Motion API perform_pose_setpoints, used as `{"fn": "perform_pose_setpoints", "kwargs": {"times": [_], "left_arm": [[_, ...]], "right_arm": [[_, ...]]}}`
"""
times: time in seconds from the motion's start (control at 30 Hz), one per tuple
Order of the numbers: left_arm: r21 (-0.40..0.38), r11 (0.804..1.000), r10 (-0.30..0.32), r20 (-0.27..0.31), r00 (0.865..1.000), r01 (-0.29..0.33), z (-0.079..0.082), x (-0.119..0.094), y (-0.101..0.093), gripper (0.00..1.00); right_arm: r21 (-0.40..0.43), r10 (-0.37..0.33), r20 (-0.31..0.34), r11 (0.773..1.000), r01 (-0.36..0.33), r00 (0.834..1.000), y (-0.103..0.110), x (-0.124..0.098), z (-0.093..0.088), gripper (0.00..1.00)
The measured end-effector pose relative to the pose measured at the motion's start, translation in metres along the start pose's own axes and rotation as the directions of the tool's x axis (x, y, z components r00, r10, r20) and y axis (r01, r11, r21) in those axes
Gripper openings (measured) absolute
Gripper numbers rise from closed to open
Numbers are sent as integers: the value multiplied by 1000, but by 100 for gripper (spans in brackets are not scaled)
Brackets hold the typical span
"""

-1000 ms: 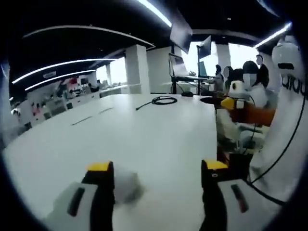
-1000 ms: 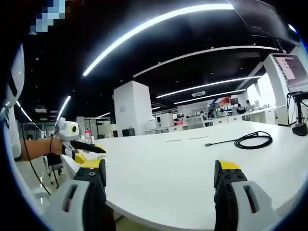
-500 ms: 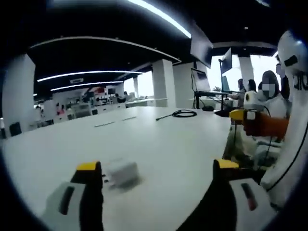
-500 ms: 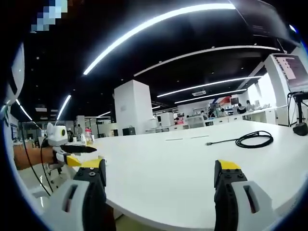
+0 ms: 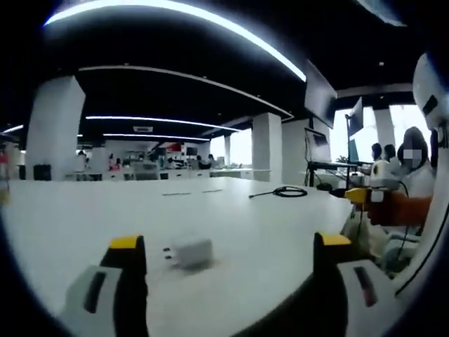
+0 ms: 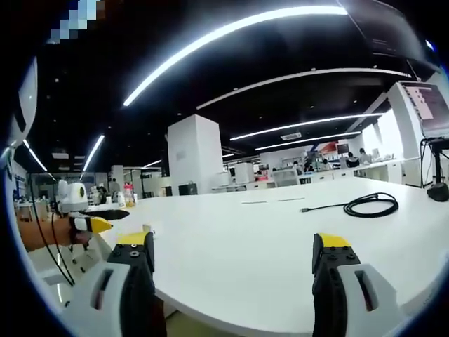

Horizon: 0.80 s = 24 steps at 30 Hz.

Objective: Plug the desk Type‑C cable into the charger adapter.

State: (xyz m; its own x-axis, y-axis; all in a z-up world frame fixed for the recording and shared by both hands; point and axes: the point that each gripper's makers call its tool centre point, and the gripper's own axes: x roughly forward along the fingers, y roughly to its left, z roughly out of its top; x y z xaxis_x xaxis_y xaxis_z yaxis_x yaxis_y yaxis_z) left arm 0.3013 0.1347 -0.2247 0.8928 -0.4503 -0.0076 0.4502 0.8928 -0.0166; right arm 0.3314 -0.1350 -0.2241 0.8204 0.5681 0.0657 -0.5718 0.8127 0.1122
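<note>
A small white charger adapter (image 5: 191, 250) lies on the white table (image 5: 245, 214), prongs pointing left, just ahead of my left gripper (image 5: 228, 243) and nearer its left jaw. That gripper is open and holds nothing. Far back on the table lies the black Type‑C cable (image 5: 288, 191) in a loose coil. The cable (image 6: 372, 203) lies ahead and to the right in the right gripper view, its plug end (image 6: 304, 210) pointing left. My right gripper (image 6: 233, 241) is open and empty at the table's (image 6: 238, 228) near edge. The left gripper (image 6: 85, 219) shows at the far left, held by a hand.
A monitor on a black stand (image 6: 429, 105) rises beyond the cable at the table's far right. The right gripper (image 5: 366, 194) and an orange sleeve (image 5: 396, 208) sit off the table's right edge. People stand behind there. White pillars (image 6: 193, 158) and office desks fill the background.
The left gripper's camera has dropped and swung, so the adapter now sits sharp between its jaws. In the right gripper view the left gripper has drifted left. Both grippers stay open.
</note>
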Motion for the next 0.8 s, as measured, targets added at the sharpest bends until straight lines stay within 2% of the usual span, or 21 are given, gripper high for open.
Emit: {"fn": "perform_pose_setpoints", "kwargs": {"times": [0.1,0.2,0.23,0.37,0.47,0.53,0.8], "left_arm": [[18,1000,4,-1,1000,-4,0,-2,-3,100],[19,1000,11,23,1000,-11,6,-5,-8,100],[7,1000,24,52,998,-25,10,-6,-8,100],[-45,998,50,94,994,-46,14,-11,-9,100],[-20,998,69,88,994,-67,11,-13,-8,100],[4,996,86,109,990,-87,15,-15,-6,100],[29,991,126,103,987,-130,12,-17,-2,100]], "right_arm": [[-3,-3,-2,1000,3,1000,-1,0,-1,95],[-9,-6,-2,1000,6,1000,-1,0,-1,95],[-12,-7,-3,1000,7,1000,-1,0,-1,95],[-19,-8,-8,1000,8,1000,0,1,-3,97],[-23,-4,-9,1000,4,1000,1,1,-3,97],[-27,-5,-10,1000,5,1000,1,1,-4,98],[-36,-12,-19,999,11,1000,-1,0,-5,100]]}}
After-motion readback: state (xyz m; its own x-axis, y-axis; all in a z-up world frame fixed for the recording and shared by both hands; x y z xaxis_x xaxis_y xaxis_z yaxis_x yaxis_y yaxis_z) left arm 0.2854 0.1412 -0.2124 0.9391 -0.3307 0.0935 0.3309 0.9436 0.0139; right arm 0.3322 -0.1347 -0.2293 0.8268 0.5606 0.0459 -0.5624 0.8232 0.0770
